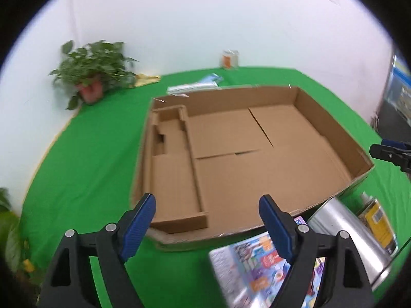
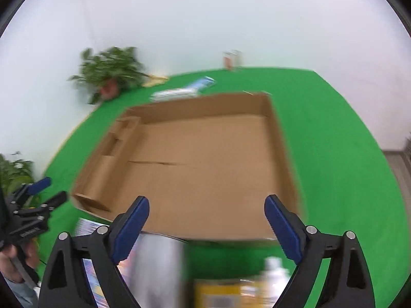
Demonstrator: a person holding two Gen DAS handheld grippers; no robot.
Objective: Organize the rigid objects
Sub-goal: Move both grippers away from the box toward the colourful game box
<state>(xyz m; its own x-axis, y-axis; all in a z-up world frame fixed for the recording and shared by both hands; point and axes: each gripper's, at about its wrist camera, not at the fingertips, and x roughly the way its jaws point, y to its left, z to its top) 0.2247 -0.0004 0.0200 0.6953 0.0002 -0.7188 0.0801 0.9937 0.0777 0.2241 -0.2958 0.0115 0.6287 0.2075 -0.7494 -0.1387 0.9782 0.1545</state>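
A: What is sitting on the green table (image 1: 84, 159)?
B: A wide cardboard box (image 1: 257, 159), lying open. A colourful book (image 1: 257, 264), silver canister (image 1: 341, 228) and yellow tin (image 1: 377, 220) are lying just before it.
A: And the grippers?
B: The left gripper (image 1: 206, 227) and right gripper (image 2: 206, 227) are both gaping wide, gripping nothing.

Ahead of the left gripper (image 1: 206, 214), with its ribbed blue pads and black plastic arms, lies a matt corrugated cardboard box (image 1: 257, 154) on green felt-like cloth (image 1: 97, 159), with a glossy printed packet (image 1: 257, 264) and shiny metal cylinder (image 1: 341, 225) beside its right finger.
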